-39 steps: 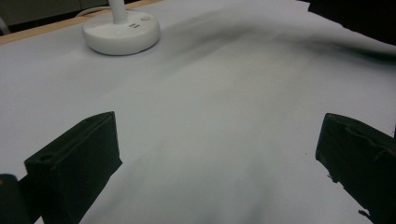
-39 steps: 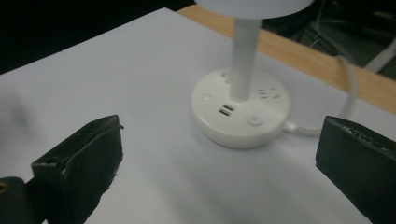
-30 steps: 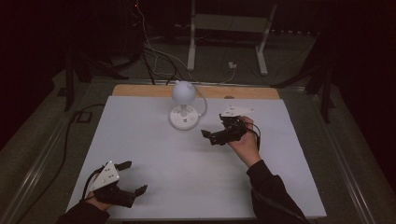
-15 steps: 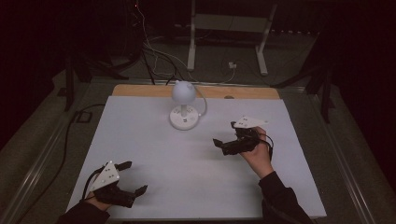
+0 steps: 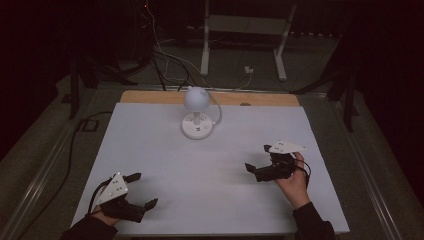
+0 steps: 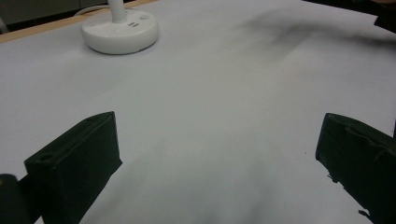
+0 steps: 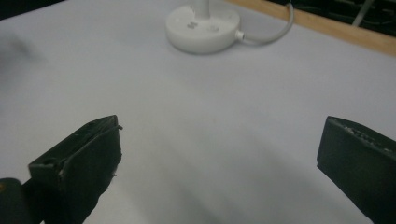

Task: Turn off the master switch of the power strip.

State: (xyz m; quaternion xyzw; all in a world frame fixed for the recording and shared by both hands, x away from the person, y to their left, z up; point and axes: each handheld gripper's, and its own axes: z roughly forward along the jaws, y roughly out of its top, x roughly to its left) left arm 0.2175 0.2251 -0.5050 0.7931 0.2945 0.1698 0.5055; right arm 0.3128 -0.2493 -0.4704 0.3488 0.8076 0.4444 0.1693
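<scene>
High view: white desk lamp (image 5: 197, 112) is seen upright at the far middle of the table (image 5: 150, 150), round base flat on the white cover, globe head on a short stem, cable run off the back toward the wooden edge strip (image 5: 150, 96). Left claw (image 5: 141, 190) is held low at the near-left corner, jaws spread wide, nothing between them, well apart from the lamp. Right claw (image 5: 256, 160) is held at the near-right of the table, pointed left, jaws apart as well, nothing gripped; it's closer to the lamp than the left one but not touching it. A grey three-cornered plate is carried on top of each claw. Dark floor, cables and a white metal stand (image 5: 240, 30) are seen beyond the table.

Left gripper view: both black jaws are seen wide apart at the bottom corners, bare table cover (image 6: 210, 116) between them. Lamp base (image 6: 120, 32) is seen at the upper left, far off from the jaws, two small dark marks on its top.

Right gripper view: jaws wide open again, nothing held. Lamp base (image 7: 203, 29) is placed top centre, stem rising out of frame, white cable (image 7: 275, 32) leaving its right side toward the wooden edge
</scene>
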